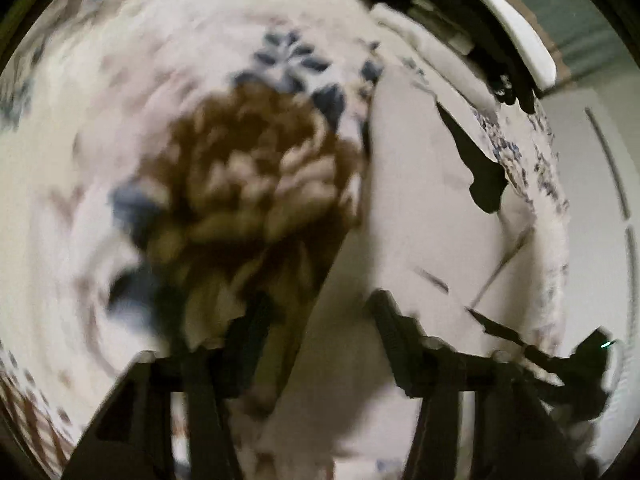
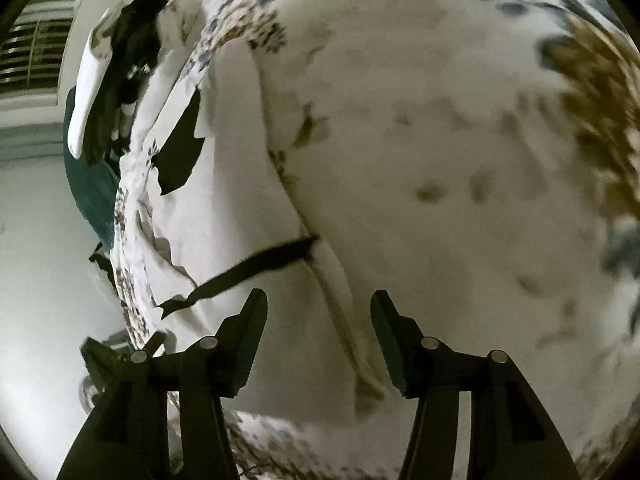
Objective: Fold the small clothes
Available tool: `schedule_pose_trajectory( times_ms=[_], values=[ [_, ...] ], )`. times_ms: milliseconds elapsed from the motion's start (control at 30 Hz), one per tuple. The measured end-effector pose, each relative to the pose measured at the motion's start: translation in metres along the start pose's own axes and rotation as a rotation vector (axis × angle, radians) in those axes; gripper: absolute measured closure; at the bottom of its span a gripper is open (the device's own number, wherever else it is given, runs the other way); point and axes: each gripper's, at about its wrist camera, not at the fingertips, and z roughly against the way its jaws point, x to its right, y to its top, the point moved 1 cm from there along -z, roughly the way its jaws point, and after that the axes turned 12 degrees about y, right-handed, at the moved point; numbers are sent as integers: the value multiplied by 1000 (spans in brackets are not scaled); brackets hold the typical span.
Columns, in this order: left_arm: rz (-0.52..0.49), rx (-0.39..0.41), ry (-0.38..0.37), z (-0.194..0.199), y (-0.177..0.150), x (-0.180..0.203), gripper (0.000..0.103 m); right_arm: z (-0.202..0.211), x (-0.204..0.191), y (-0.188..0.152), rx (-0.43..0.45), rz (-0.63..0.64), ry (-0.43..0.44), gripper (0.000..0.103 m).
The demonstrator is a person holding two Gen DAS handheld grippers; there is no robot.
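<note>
Both views are blurred by motion, so the fine details are hard to make out. The white garment [image 2: 240,208] with black patches lies in the left half of the right wrist view, on a floral bedcover [image 2: 440,140]. In the left wrist view it is at centre right [image 1: 420,200]. The right gripper [image 2: 319,344] has its jaws wide apart, with nothing between them. The left gripper [image 1: 316,344] is also spread open and empty. A white curved object [image 1: 516,36] at the top is cut off.
</note>
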Motion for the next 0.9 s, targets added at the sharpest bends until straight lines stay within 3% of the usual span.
schedule_pose_trajectory(
  times_ms=[33,67,100,167,300,400,600,700,733,767,800,833,867,900],
  values=[
    [-23,12,16,1,4,6,102,-3,-6,2,10,32,-29,60],
    [-31,33,25,5,8,9,102,-5,-13,4,24,67,-56,85],
    [-30,59,24,9,10,10,102,-7,-19,5,33,92,-81,94],
    [-19,95,16,21,18,11,102,-3,-33,7,81,131,-83,99],
    [5,103,26,19,29,6,102,8,-40,17,144,124,-42,100],
    [31,69,53,-2,35,-1,102,1,-32,28,148,100,-75,100],
    [46,-18,65,-19,40,-5,99,-24,-21,41,85,52,-77,99],
    [45,-19,101,-14,48,-2,97,-32,-17,49,48,9,-73,89],
    [30,-3,135,-10,55,2,88,-33,-19,50,47,5,-78,75],
    [19,10,149,-7,60,6,68,-32,-21,54,57,8,-83,56],
    [10,24,168,-5,67,9,53,-31,-26,56,71,20,-84,49],
    [-3,42,206,-4,78,15,24,-30,-30,61,84,39,-93,43],
    [-11,61,224,-3,86,19,16,-30,-36,66,94,59,-112,39],
    [-22,88,233,-3,96,25,16,-31,-41,74,100,75,-124,39]
  ],
)
